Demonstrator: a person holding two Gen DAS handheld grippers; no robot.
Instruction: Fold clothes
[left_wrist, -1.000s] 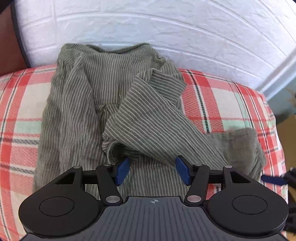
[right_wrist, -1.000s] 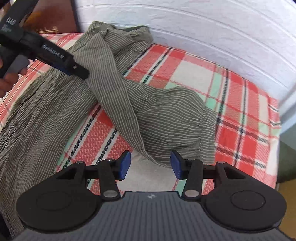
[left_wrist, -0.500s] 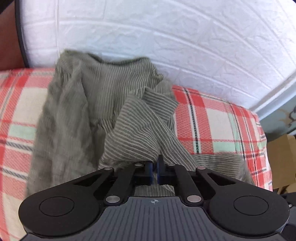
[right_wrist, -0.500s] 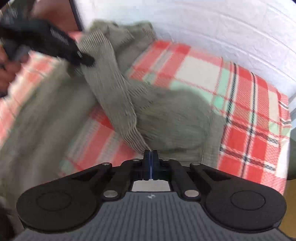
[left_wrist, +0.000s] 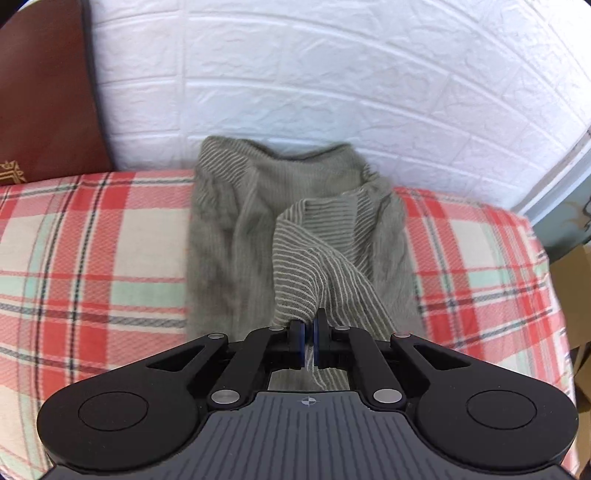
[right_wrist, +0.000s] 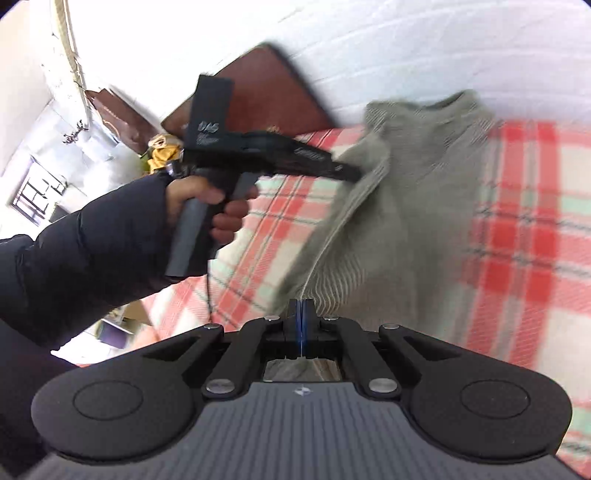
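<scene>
An olive-green garment with thin white stripes (left_wrist: 295, 229) lies on the red plaid bed cover (left_wrist: 92, 236), its far end against the white wall. My left gripper (left_wrist: 309, 325) is shut on a bunched fold of it, and the cloth rises taut to the pads. In the right wrist view the garment (right_wrist: 406, 206) is blurred. My right gripper (right_wrist: 300, 312) is shut on another edge of the garment. The left gripper (right_wrist: 351, 173) appears there too, held by a hand (right_wrist: 199, 199) in a dark sleeve, clamped on the cloth.
A white brick-pattern wall (left_wrist: 332, 92) runs behind the bed. A brown headboard (left_wrist: 40, 92) stands at the left. A cardboard box (left_wrist: 576, 295) sits beyond the bed's right edge. The plaid cover (right_wrist: 535, 206) spreads out on both sides of the garment.
Both grippers went from open to shut on the garment, then lifted it. The cloth has drawn together into a narrower strip. The right wrist view has swung left and tilted.
</scene>
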